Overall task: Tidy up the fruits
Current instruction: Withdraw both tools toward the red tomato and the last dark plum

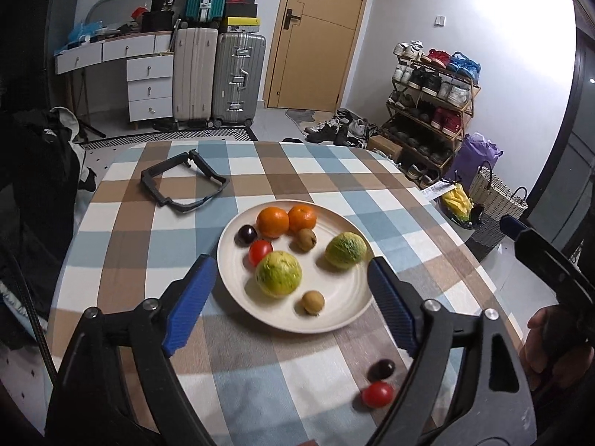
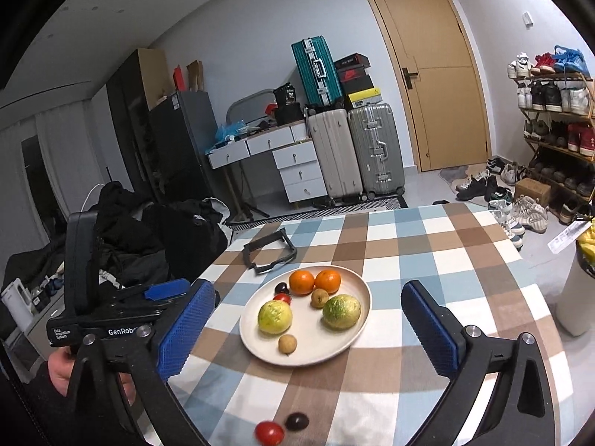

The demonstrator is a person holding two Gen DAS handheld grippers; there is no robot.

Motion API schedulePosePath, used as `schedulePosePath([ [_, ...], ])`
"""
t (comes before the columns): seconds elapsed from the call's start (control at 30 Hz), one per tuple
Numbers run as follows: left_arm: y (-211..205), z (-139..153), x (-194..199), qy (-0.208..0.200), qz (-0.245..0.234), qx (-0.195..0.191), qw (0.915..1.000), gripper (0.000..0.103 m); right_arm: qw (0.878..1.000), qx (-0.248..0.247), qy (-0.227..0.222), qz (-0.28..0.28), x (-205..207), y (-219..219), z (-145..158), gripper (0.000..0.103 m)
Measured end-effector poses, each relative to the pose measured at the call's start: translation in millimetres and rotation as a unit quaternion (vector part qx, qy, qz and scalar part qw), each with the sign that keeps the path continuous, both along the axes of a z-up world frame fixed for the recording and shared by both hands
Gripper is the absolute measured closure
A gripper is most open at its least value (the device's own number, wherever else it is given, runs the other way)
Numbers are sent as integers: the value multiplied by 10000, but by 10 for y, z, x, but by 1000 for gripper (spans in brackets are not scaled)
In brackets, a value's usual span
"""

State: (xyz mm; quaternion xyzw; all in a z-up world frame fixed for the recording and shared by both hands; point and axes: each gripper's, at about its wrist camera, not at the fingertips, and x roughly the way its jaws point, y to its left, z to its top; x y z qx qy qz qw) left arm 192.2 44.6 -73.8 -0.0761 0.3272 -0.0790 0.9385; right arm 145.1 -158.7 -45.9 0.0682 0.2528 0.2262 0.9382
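Checked blue-and-brown cloth covers the table [image 1: 156, 260] where a cream plate [image 1: 334, 319] holds fruit, suitcases [image 1: 238, 78] behind, both grippers' jaws open, empty.

Plate [image 1: 334, 319]: matt cream, smooth, faint ridged rings. Tablecloth [image 1: 238, 364] under plate: woven checked cloth. Tomato [image 1: 377, 394] near plate: glossy skin. Green fruit [image 1: 278, 274] on plate: rough, dull. Gripper pads [image 1: 191, 306]: ribbed blue plastic.
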Motion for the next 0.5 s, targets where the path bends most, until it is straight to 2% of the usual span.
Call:
schedulePosePath([
  [0.1,-67,36,-174,-63,28,85,9999,13,9999,7,-110,-2,-174,-20,29,0],
  [0.2,-118,49,-302,-104,93,157,9998,3,9998,6,-183,-58,-309,-39,27,0],
  [0.5,-354,-28,-583,-111,82,350,9993,1,9986,-233,-339,-327,-674,-79,-76,0],
])
